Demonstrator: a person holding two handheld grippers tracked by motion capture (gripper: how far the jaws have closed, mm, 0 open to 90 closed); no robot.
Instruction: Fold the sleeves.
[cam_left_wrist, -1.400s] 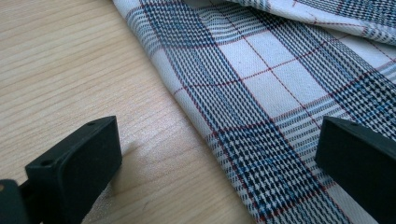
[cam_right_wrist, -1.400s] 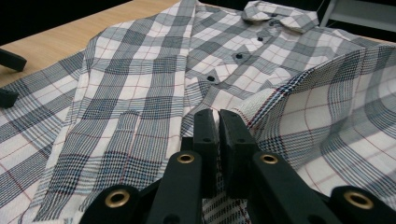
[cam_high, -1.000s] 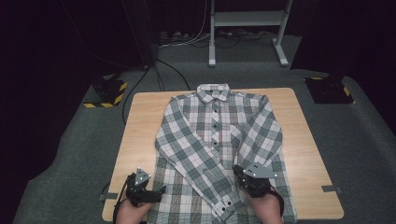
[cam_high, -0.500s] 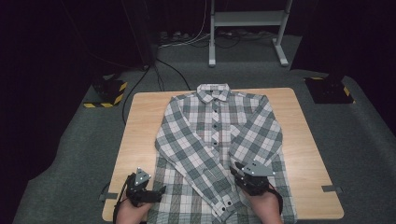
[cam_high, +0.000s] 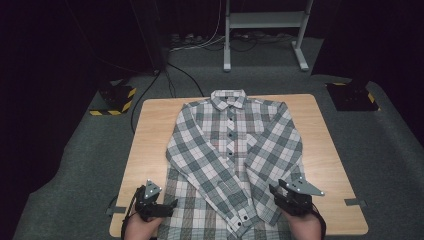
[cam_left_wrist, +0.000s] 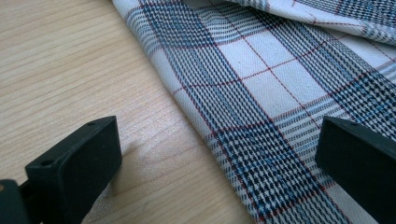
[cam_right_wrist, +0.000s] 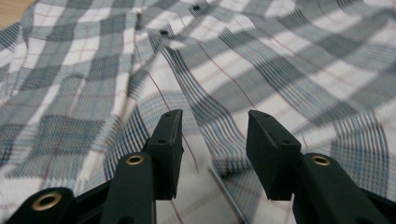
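Shirt (cam_high: 231, 160) flat on tabletop (cam_high: 330, 150); my left tongs (cam_left_wrist: 215, 154) spread astride its near-left hem, right tongs (cam_right_wrist: 214, 140) spread above cloth. I should pinch hem edges squarely.

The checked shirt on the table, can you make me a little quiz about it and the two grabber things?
1. True or false: the checked shirt lies buttoned, collar at the far end of the wooden table.
2. Which gripper has wider-open jaws? A) left gripper B) right gripper
3. Fill in: the left gripper's jaws straddle the shirt's side ____, one over wood, one over cloth.

Key
1. True.
2. A. In its own view the left jaws stand far apart; the right ones are closer, though open.
3. Edge.
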